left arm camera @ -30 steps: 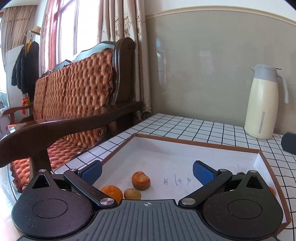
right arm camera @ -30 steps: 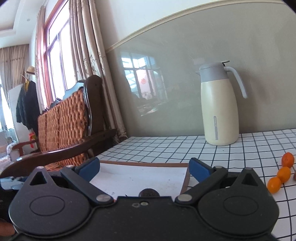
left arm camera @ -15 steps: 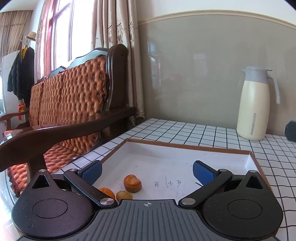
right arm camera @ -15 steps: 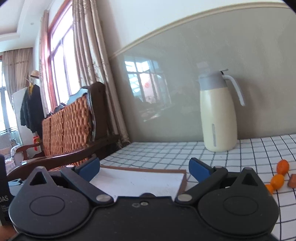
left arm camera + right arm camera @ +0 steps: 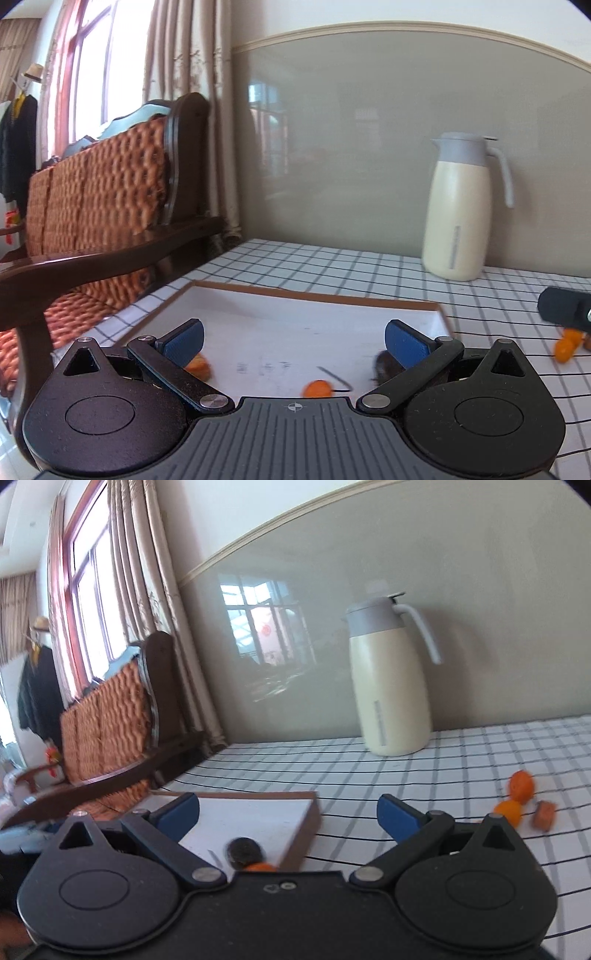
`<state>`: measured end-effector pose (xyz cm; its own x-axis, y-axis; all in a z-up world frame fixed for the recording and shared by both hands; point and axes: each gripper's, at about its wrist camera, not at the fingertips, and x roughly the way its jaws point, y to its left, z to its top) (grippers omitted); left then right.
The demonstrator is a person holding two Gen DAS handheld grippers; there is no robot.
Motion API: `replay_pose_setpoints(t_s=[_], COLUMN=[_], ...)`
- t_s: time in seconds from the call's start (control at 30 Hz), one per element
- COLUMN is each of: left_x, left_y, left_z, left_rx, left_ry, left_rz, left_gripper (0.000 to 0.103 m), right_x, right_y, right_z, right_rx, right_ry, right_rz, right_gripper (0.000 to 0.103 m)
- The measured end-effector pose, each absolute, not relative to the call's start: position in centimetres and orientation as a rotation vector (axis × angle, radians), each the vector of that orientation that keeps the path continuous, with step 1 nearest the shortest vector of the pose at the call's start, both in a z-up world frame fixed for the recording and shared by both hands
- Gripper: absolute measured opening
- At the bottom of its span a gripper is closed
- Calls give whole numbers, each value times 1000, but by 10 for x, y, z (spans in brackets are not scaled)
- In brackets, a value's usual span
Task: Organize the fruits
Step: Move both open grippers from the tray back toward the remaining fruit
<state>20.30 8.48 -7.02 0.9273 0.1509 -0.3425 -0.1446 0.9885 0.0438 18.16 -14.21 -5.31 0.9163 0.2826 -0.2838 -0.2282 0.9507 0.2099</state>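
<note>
Left wrist view, left claw [image 5: 293, 338] spread wide, empty over tray [image 5: 314, 295], right claw [image 5: 288, 814] likewise spread, empty.

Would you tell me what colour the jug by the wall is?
The jug has a cream body and a grey top, clearest in the right wrist view.

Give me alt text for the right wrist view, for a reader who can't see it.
The open right gripper hovers over a checked tablecloth, holding nothing, with a shallow white tray holding a dark round fruit at lower left. Two small orange fruits lie on the cloth at right, and a cream thermos jug stands by the wall.
</note>
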Motion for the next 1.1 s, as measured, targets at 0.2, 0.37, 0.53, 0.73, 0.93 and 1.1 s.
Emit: replay_pose_setpoints(t_s=[0.2, 0.37, 0.53, 0.73, 0.93, 1.1], left_x=[205, 202, 200, 199, 204, 212], left_y=[55, 25, -1, -30, -57, -70], left_z=[-72, -70, -71, -75, -81, -89], left_rx=[22, 60, 67, 94, 106, 102], left_ry=[363, 362, 378, 396, 421, 443], left_rz=[72, 15, -63, -133, -168, -201], left_gripper=[103, 103, 103, 103, 103, 103], right_x=[179, 179, 174, 169, 169, 168], right_y=[-170, -198, -215, -234, -252, -265], right_z=[-55, -58, -61, -64, -70, -71], right_rx=[157, 218, 227, 227, 220, 246], right_ry=[340, 383, 392, 403, 424, 432], right_rz=[147, 76, 29, -17, -73, -88], right_gripper=[97, 97, 97, 97, 97, 97])
